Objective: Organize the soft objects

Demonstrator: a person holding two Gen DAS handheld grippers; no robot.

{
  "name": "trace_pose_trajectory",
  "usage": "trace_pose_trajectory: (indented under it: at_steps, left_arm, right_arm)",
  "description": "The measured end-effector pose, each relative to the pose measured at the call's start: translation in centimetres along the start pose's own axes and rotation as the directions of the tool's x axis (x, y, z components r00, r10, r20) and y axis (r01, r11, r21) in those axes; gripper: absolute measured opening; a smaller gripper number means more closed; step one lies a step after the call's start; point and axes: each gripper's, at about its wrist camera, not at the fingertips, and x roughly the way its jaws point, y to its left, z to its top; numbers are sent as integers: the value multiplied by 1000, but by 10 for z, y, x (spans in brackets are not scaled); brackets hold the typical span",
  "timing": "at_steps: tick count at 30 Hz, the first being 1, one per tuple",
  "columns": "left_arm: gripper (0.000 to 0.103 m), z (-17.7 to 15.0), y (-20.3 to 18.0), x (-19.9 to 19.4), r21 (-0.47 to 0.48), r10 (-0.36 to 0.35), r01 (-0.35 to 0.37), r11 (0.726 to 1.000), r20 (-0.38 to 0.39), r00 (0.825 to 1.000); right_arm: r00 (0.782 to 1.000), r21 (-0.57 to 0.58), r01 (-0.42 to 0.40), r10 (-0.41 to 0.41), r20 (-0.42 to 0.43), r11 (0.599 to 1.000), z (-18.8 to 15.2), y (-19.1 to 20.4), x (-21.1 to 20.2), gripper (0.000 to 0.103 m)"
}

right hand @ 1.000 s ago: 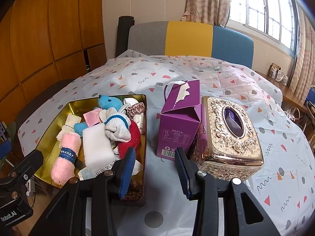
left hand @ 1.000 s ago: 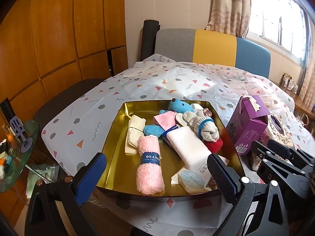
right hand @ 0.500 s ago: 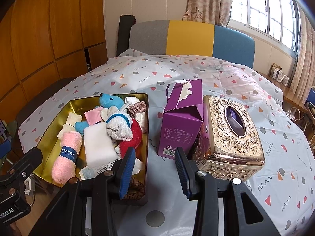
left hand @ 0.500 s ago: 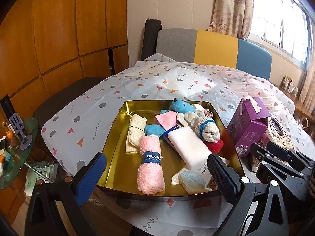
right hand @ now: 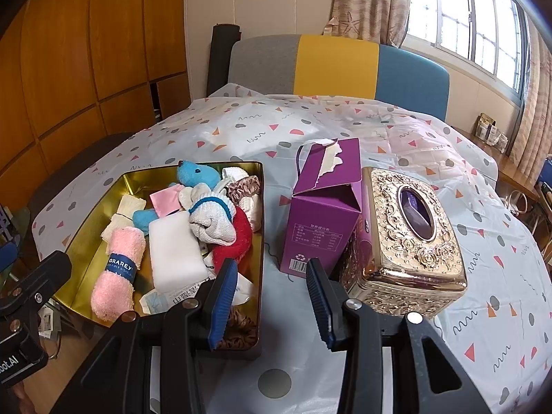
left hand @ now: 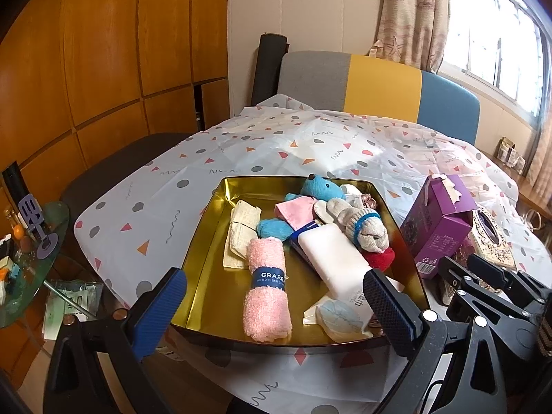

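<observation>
left tongs (left hand: pixel 272 296) held wide open, empty | right tongs (right hand: pixel 270 284) parted, empty | rolled pink fleece towel (left hand: pixel 266 291) laid in gold metal tray (left hand: pixel 207 227)

A gold tin (left hand: pixel 207 227) on the table holds a heap of soft things. A rolled pink towel (left hand: pixel 266 298) with a dark band lies lengthwise beside a white pack (left hand: pixel 333 258). Behind sit a blue bear (left hand: pixel 319 188), grey sock (left hand: pixel 362 229) and red pad (right hand: pixel 234 241).

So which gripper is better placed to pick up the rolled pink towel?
Left. The left gripper is open, facing the rolled pink towel. The right gripper faces the table beside the gold tray.
</observation>
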Motion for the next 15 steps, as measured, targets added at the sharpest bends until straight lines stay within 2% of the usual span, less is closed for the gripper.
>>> trace_pose_trajectory:
  at_steps: [4,10,12,15]
  left_arm:
    - [103,0,-2,2,10,32,-32,999,-9,999]
    - [102,-3,4,4,-19,9,-9,1000,-3,1000]
    - [99,-3,5,5,-19,9,-9,1000,-2,1000]
    - [101,-2,7,6,-26,19,-19,999,-6,1000]
  right_arm:
    - [1000,0,-1,1,-1,1000,0,0,0,42]
    - [1000,-5,-2,2,-6,1000,-2,0,1,42]
    - [1000,-4,-2,2,-6,1000,-2,0,2,42]
    - [1000,3,-3,3,-2,1000,-2,0,1,42]
